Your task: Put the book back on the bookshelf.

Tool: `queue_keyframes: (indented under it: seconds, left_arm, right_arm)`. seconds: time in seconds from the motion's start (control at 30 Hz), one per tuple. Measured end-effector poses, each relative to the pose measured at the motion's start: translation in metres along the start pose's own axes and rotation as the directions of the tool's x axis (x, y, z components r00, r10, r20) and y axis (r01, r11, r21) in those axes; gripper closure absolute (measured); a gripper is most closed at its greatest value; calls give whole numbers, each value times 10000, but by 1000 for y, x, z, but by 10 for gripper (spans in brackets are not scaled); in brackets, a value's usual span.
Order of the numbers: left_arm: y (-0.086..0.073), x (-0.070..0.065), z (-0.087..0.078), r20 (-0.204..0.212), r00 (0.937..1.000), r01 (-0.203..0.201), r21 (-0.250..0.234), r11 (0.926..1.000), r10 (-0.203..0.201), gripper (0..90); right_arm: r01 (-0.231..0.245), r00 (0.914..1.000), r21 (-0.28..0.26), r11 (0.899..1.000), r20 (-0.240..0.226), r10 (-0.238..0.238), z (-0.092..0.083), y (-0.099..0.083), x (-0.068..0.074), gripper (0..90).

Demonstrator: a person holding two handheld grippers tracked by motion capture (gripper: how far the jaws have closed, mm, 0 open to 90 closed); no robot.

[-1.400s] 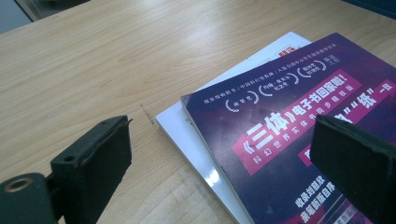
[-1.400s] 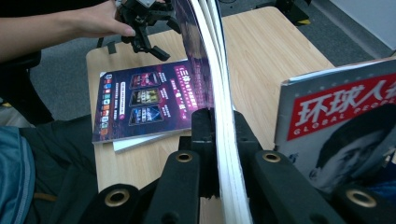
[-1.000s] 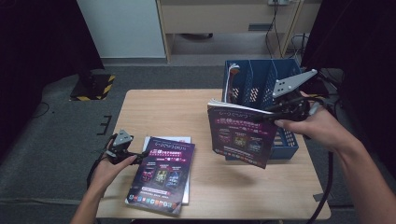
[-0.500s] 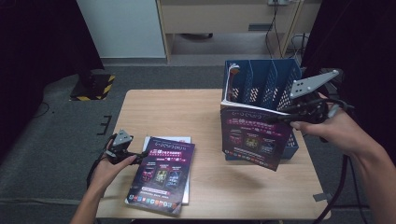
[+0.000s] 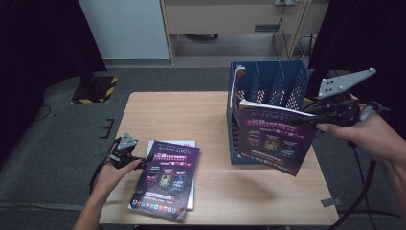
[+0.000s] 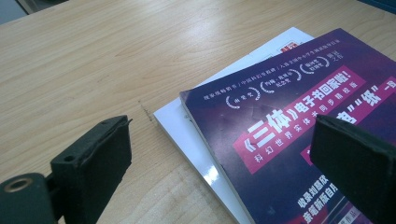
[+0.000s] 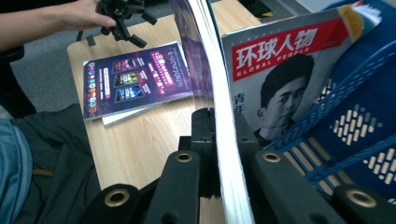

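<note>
A purple magazine [image 5: 274, 140] hangs upright in front of the blue file rack [image 5: 291, 82], with my right gripper [image 5: 300, 120] shut on its top edge. In the right gripper view the jaws pinch the magazine's page edge [image 7: 218, 112], close beside a red-titled magazine [image 7: 280, 65] that stands in the rack [image 7: 364, 116]. A second purple magazine [image 5: 165, 177] lies on a white book [image 5: 168, 143] at the table's front left. My left gripper [image 5: 128, 154] rests open at that magazine's left edge; its pads [image 6: 95, 161] stand wide apart over the magazine's corner [image 6: 280, 140].
The wooden table [image 5: 191, 115] has bare room in the middle and at the back left. The rack stands at the back right edge. The floor drops away on all sides, and a cable trails from my right gripper past the table's right edge.
My right gripper has carried the held magazine to the right and slightly up, closer to the rack. The left gripper and the stack beside it have not moved.
</note>
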State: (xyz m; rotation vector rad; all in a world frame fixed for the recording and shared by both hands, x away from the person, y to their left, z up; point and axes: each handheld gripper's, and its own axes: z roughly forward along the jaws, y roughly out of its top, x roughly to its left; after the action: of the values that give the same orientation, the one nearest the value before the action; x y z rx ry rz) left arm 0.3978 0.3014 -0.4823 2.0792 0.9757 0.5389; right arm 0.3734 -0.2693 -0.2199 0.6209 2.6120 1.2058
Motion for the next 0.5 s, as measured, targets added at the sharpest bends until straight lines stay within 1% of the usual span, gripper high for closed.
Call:
queue_keyframes:
  seconds: [0.27, 0.5]
  left_arm:
    - [0, 1, -1, -5, 10000, 23, -3, 10000, -23, 53]
    - [0, 1, -1, -10, 10000, 26, 1, 10000, -26, 53]
  right_arm:
    - [-178, 9993, -237, 9996, 329, 186, -18, 3, -6, 843]
    - [-384, 9971, -312, 9988, 642, 403, -24, 3, -12, 843]
